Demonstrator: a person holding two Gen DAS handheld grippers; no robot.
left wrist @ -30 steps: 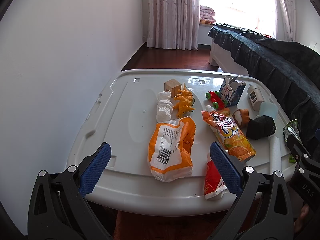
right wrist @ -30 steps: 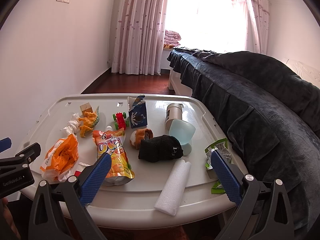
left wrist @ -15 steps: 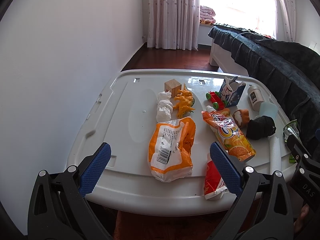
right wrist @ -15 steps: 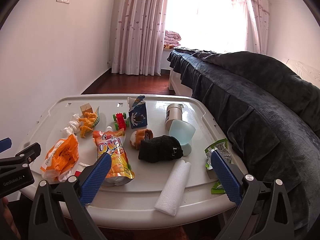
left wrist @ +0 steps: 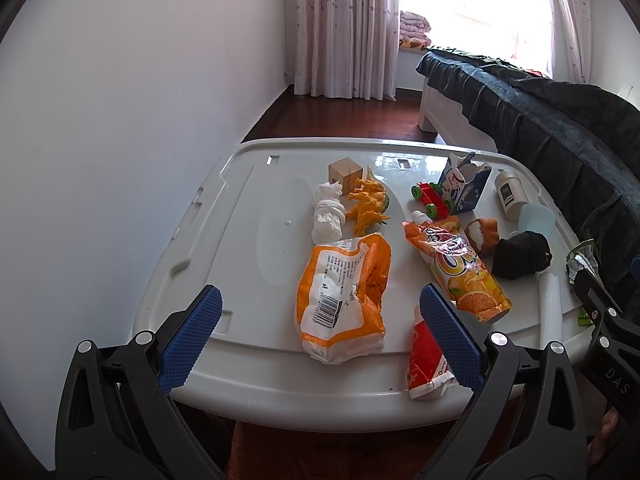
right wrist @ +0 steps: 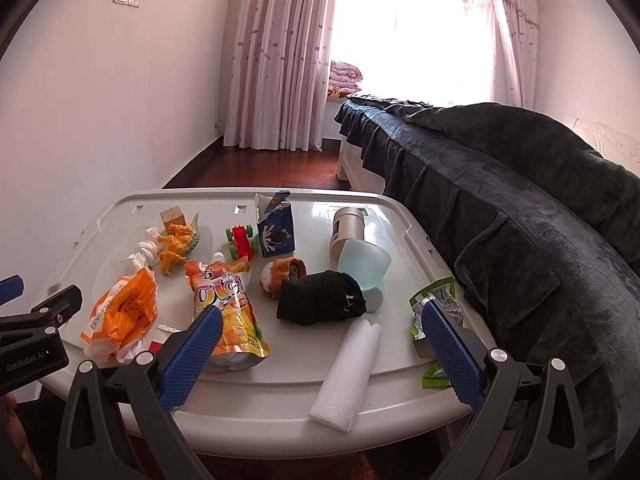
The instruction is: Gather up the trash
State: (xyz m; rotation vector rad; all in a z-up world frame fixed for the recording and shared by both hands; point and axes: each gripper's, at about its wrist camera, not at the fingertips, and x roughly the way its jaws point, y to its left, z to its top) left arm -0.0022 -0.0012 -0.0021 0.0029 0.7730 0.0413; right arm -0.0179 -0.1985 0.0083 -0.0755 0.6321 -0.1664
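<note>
A wooden block (left wrist: 343,172) is seen touching an orange toy dinosaur (left wrist: 367,209); a red toy car (left wrist: 431,200) sits just beside. A black sock (right wrist: 321,298) and a bed (right wrist: 520,184) are seen

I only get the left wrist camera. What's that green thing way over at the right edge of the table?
Observer: A torn green wrapper, silvery inside. It lies by the table's right rim, just behind the right finger of the right tongs.
Operator: Are those tongs open? I only see their side.
Observer: Yes, wide open and holding nothing. The white foam roll lies on the table between their fingers in that view.
Operator: And the pale blue thing at the back?
Observer: A blue cup, tipped over right behind the black sock, next to the beige jar.
</note>
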